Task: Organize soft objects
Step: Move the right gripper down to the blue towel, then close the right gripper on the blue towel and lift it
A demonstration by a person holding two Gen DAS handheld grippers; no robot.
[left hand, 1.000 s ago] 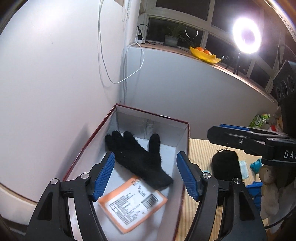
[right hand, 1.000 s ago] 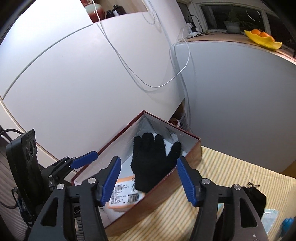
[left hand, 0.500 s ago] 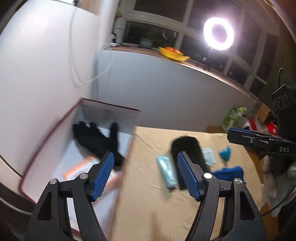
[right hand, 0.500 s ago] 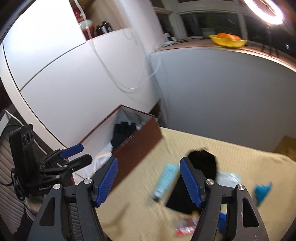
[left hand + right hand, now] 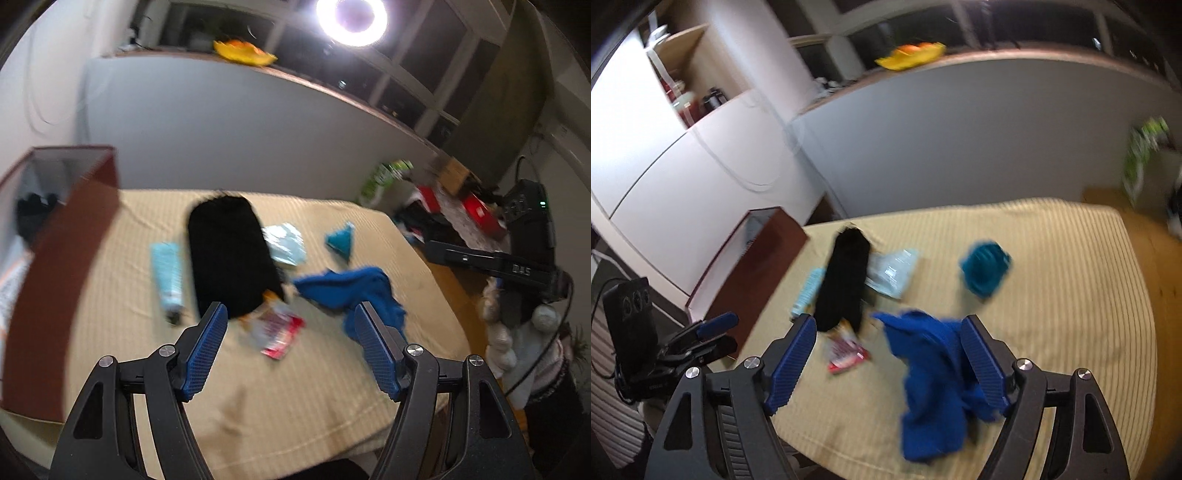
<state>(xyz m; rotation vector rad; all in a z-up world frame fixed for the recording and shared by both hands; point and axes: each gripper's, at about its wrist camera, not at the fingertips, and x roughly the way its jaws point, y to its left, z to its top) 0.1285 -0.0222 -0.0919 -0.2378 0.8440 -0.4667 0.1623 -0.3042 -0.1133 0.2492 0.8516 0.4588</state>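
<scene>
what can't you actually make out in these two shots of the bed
- Box contents: left wrist view, the near wall hides all but a dark glove.
- Red packet: both views, motion blur hides its print.
- Tube: right wrist view, mostly behind the black pouch.
- Blue cloth: right wrist view, the right claw, opening, covers its edge.
- Teal item: too blurred to identify.

A ring light (image 5: 351, 16) glares at twelve o'clock before dark window panes (image 5: 406, 99). A wooden sill (image 5: 314, 83) tops the grey wall (image 5: 221, 140), carrying a yellow bowl (image 5: 245, 53). White cabinet panels (image 5: 683, 177) and an open shelf (image 5: 690, 77) stand at ten o'clock. A beige striped cloth (image 5: 1052, 277) covers the table.
</scene>
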